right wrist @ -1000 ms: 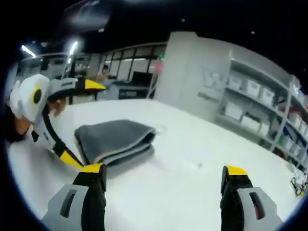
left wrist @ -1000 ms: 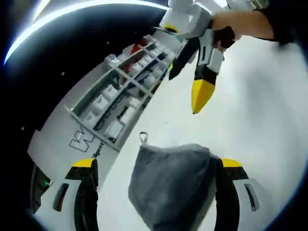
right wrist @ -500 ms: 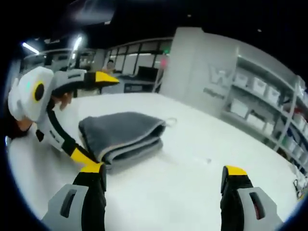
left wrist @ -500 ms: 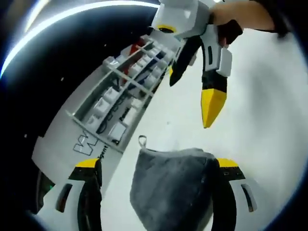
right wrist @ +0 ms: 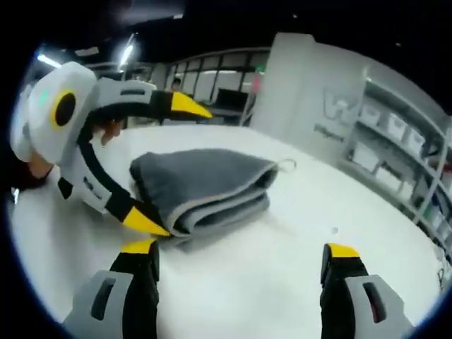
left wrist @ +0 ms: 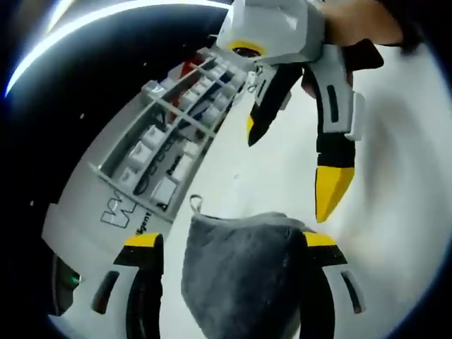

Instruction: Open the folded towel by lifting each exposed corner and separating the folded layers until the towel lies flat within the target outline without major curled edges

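A grey towel (right wrist: 205,185), folded into several layers, lies on the white table (right wrist: 282,275). Its small hanging loop (right wrist: 286,166) points toward the shelves. My left gripper (right wrist: 169,166) comes in from the left, open, with one jaw above and one beside the towel's near end. Seen from the left gripper view, the towel (left wrist: 240,275) lies between the spread jaws of that left gripper (left wrist: 232,240). My right gripper (right wrist: 239,248) is open over bare table just short of the towel's layered edge. From above in the left gripper view, the right gripper (left wrist: 292,166) hangs open, held by a hand.
Grey shelving with white bins (right wrist: 395,134) and a grey panel with a logo (right wrist: 332,106) stand beyond the table. The same shelving (left wrist: 176,141) lies past the towel's loop (left wrist: 194,205). White tabletop (left wrist: 395,212) stretches to the right of the towel.
My right gripper has come closer to the towel, which now looks larger in its view. The left gripper's jaws have slid further along the towel's end. Both stay open.
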Available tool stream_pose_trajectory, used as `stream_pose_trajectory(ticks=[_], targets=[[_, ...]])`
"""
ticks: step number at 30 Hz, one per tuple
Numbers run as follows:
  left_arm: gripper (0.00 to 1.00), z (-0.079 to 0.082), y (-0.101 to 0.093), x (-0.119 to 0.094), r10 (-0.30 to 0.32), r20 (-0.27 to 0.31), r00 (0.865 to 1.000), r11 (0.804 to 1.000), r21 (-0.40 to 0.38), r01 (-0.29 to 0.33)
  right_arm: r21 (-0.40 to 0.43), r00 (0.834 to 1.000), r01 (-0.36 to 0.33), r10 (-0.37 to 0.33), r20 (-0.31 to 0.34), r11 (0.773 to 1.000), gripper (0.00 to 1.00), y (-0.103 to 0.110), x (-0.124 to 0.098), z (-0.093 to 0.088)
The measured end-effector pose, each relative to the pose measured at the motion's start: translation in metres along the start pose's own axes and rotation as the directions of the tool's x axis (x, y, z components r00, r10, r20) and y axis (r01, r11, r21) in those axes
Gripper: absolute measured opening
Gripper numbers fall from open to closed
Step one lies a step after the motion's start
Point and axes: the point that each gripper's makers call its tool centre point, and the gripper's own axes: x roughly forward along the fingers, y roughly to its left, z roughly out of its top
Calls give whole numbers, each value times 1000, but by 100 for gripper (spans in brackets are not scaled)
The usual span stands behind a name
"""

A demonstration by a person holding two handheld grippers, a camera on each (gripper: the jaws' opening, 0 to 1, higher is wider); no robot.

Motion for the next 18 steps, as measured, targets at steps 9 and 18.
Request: stream_pose_trajectory(ticks=[9,18], targets=[[59,3,-5,1,-3,20,1000,1000,-15,3,3,998,-61,61,-32,998,81,24,15,-15],[44,6,-13,3,-65,33,997,996,-58,66,158,995,-98,93,41,983,52,27,22,-8]])
